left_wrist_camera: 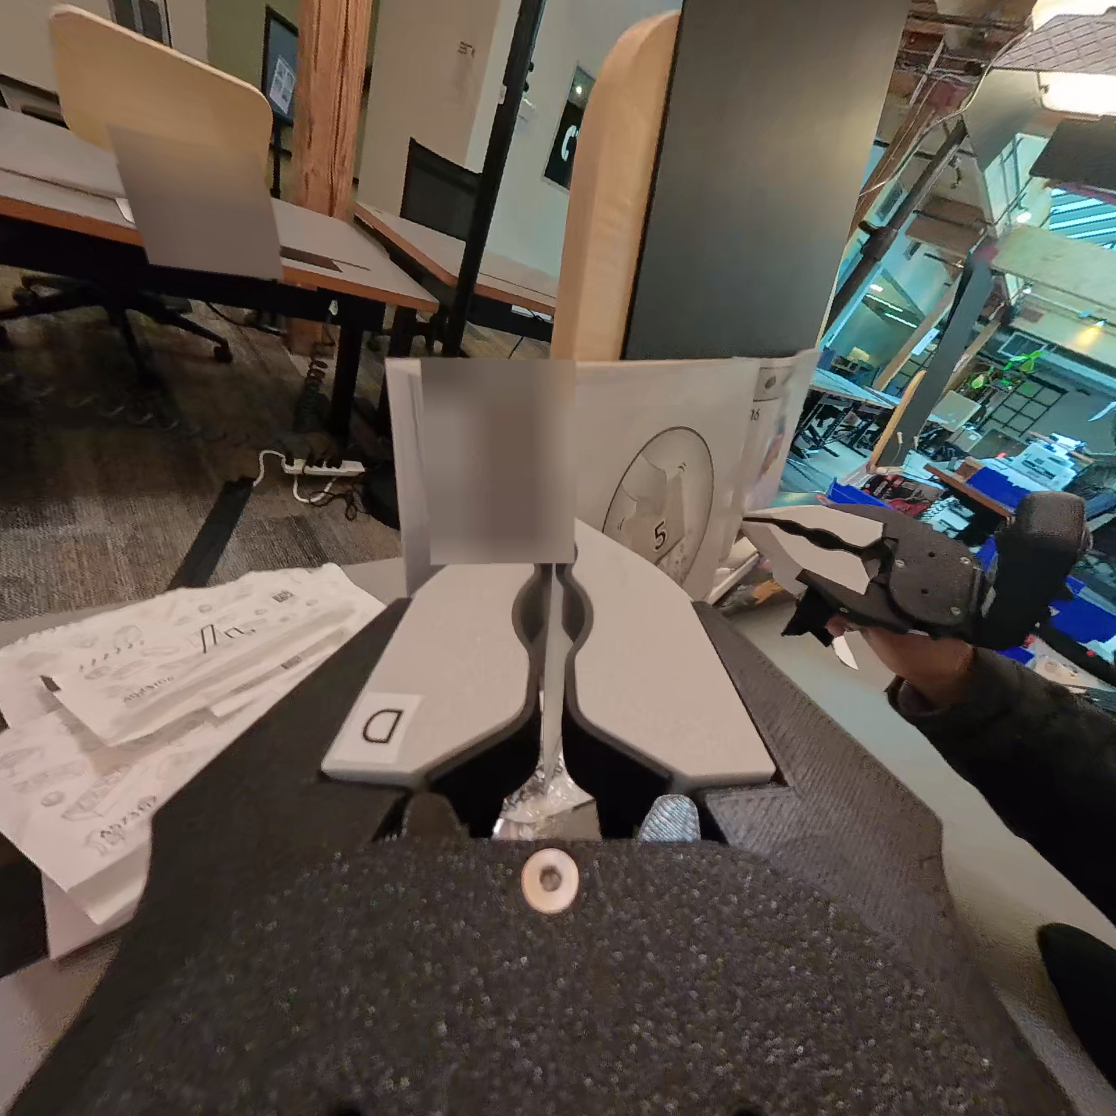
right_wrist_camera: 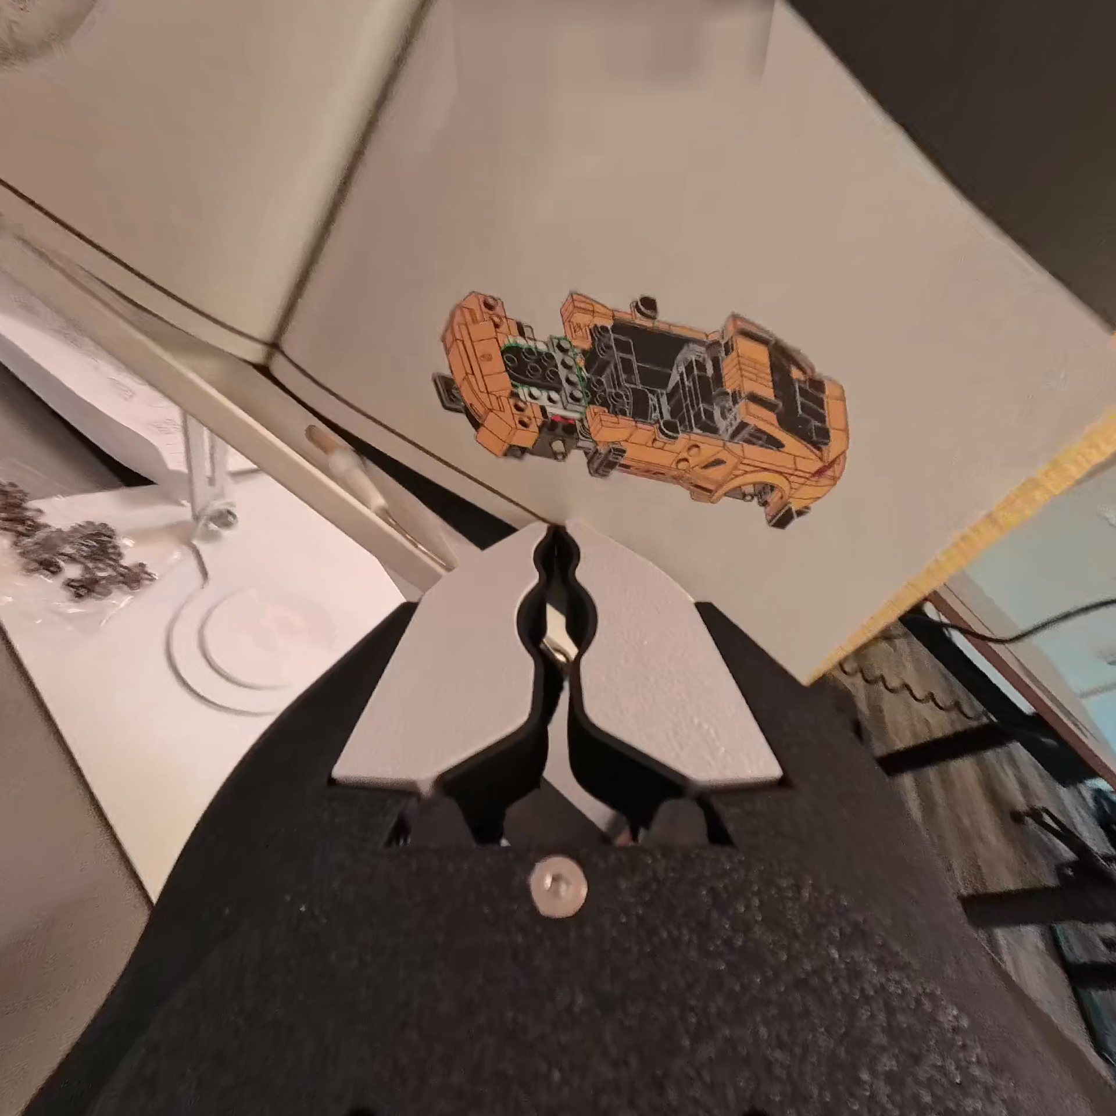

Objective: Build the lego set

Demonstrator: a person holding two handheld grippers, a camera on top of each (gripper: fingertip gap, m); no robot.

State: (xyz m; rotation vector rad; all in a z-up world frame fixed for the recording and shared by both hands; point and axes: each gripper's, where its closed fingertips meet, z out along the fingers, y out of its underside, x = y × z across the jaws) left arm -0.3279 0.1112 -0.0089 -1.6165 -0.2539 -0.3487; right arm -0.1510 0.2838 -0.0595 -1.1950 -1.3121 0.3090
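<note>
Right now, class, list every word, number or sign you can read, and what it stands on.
Sticker on left gripper finger: one character, not quoted.
Booklet page: small printed marks, not quoted.
Paper bags: print too small to read.
Car drawing: no text.

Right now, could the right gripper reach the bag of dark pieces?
Probably yes. The bag lies uncovered, off to the left of the right gripper; its jaws are shut and must open first.
</note>
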